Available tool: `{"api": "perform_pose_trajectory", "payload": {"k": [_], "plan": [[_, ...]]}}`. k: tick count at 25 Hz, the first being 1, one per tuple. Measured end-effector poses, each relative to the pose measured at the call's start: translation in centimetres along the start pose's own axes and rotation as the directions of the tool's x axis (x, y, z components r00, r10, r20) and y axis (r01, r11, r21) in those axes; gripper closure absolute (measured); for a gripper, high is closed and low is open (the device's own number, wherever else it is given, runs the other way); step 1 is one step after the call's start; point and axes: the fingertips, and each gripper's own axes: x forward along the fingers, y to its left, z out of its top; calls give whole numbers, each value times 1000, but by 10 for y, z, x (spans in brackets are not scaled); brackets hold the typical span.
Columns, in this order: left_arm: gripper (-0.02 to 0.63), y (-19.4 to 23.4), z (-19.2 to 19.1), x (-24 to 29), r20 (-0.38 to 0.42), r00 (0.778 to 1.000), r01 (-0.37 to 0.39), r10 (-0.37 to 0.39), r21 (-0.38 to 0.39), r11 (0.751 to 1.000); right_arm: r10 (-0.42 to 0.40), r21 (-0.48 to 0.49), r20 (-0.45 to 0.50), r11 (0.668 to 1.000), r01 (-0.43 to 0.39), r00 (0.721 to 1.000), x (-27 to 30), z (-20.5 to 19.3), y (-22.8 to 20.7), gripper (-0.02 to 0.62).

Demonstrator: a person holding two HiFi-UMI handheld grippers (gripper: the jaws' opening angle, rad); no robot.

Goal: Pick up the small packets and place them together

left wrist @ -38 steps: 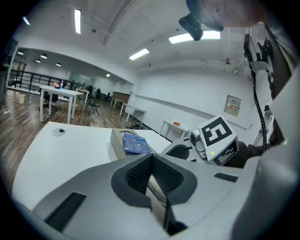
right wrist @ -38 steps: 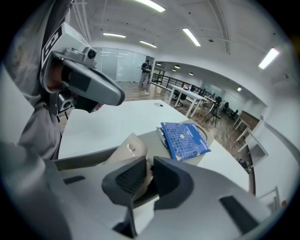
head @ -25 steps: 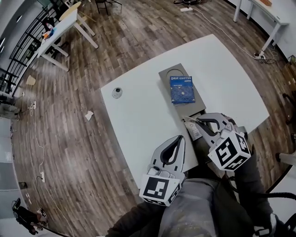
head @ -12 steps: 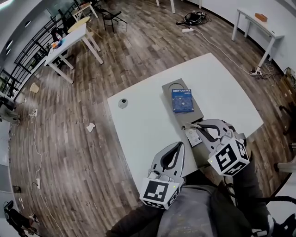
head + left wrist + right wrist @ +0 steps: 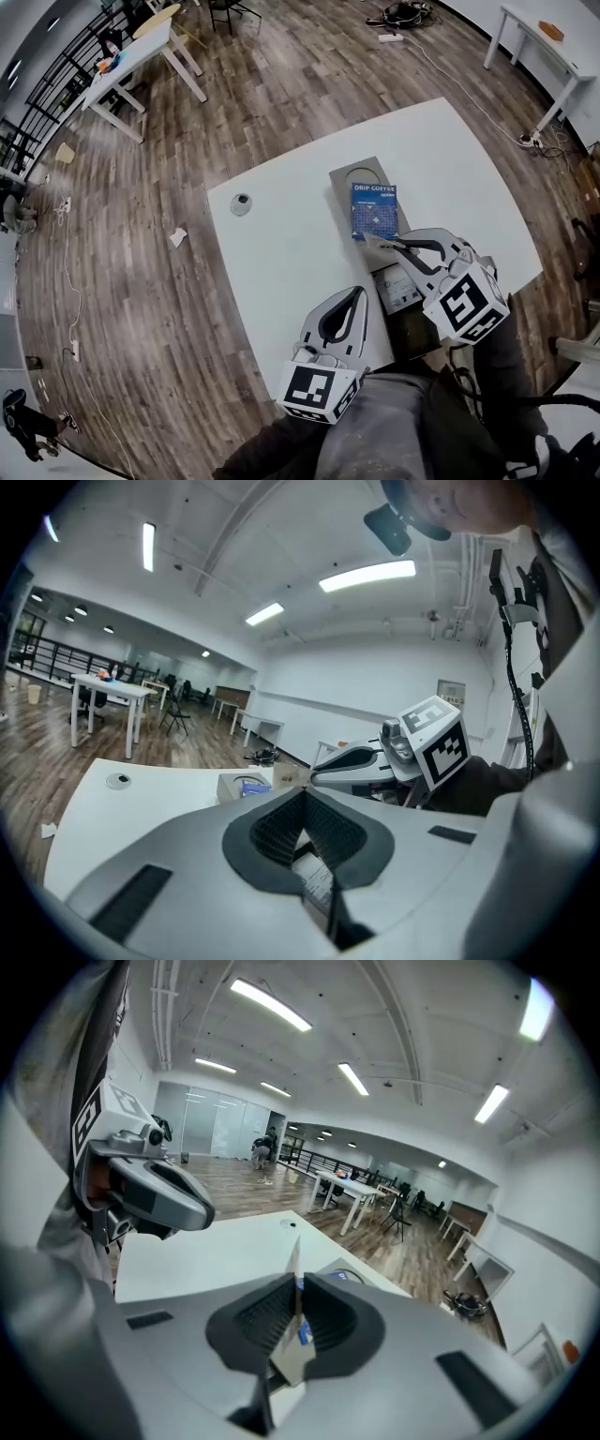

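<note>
My right gripper (image 5: 375, 241) is shut on a small flat packet (image 5: 365, 236), held edge-on just off the near edge of the blue drip coffee box (image 5: 374, 210). In the right gripper view the packet (image 5: 292, 1361) stands upright between the jaws of that gripper (image 5: 297, 1288). A second small packet (image 5: 398, 286) lies flat on the white table (image 5: 281, 234) below the right gripper. My left gripper (image 5: 357, 292) rests near the table's front edge, shut with nothing in it. Through the jaws of the left gripper (image 5: 302, 795) I see the lying packet (image 5: 315, 879).
The blue box lies on a flat grey box (image 5: 352, 176) in mid-table. A small round grey object (image 5: 241, 201) sits at the table's left part. Wooden floor surrounds the table, with other tables (image 5: 141, 47) far off. The person's legs (image 5: 394, 431) are at the near edge.
My right gripper has carried the held packet away from the lying packet, up to the blue box's near edge. The left gripper stays in about the same spot.
</note>
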Motion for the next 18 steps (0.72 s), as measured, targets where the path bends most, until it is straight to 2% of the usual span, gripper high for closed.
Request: {"api": "perform_pose_trajectory", "payload": {"k": [4,12,18], "plan": [[603,8,-12,20,-30,999,-25,25,-23,999,20,-6,9,1000,-20,1000,18,-13,-27,568],[603,32,-37,46,-131,988,-97,83,-103,990,68,67,16,995,-69,998,64,-34,-59,555],[603,46,-50,56,-177,977,-144,121,-128,981,74,42,-21,996,-73,997,92,-53,-69,500]]}}
